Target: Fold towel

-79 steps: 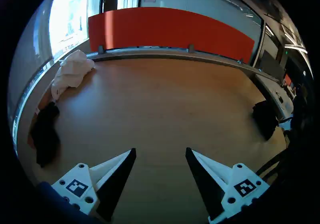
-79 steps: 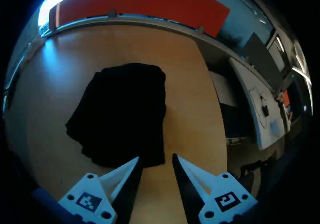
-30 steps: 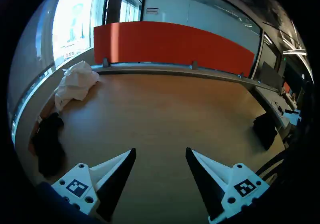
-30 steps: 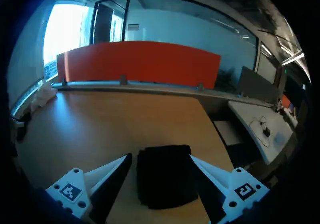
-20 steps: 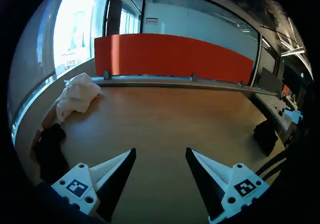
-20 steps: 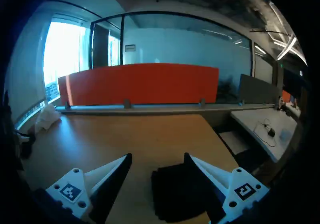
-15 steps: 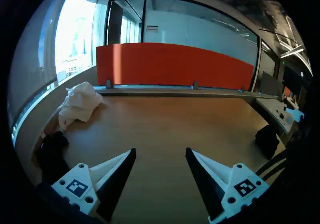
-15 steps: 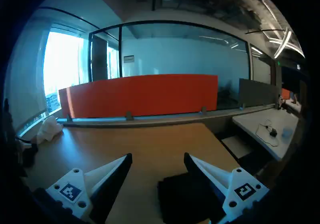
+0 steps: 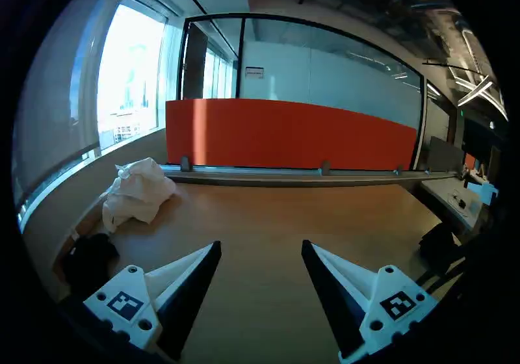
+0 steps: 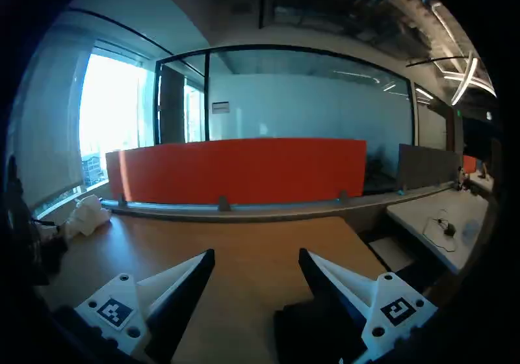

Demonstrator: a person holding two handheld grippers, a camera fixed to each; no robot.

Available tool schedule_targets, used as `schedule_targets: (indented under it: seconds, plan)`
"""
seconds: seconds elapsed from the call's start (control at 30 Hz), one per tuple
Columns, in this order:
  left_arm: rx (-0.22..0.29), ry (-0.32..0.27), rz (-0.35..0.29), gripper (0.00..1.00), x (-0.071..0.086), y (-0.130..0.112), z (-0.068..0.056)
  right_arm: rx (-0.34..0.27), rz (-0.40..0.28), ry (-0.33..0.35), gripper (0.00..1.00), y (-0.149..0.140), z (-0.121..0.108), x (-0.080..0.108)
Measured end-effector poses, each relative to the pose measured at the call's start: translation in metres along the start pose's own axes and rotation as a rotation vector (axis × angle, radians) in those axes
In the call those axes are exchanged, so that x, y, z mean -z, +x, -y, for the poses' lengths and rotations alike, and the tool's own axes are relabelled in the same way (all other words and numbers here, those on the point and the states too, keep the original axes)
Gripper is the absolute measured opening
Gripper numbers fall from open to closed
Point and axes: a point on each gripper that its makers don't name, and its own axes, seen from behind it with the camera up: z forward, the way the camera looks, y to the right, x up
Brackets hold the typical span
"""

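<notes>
While the left gripper (image 9: 260,243) and right gripper (image 10: 256,252) gaped wide and empty, the black towel (image 10: 304,338) lay on the table (image 10: 260,240) just below the right one, seemingly soft, light, best pinched at a corner.

Left gripper (image 9: 260,242) and right gripper (image 10: 256,251): white plastic, black-faced.
Each had two pointed wedge fingers (image 9: 188,283), square black-and-white tags (image 9: 125,305) and small screw holes (image 9: 132,270).

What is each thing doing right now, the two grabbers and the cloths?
Left gripper: open, holding nothing.
Right gripper: open, holding nothing.
Crumpled white cloth: bunched up on the wooden table.
Black towel: lying flat on the table.
</notes>
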Motion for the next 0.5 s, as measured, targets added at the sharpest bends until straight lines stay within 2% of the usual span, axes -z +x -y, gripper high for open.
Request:
schedule_targets:
  seconds: [0.5]
  plan:
    - [0.024, -0.007, -0.088, 0.92, -0.011, 0.023, 0.010, 0.060, -0.061, 0.004, 1.00, 0.027, 0.074, -0.027]
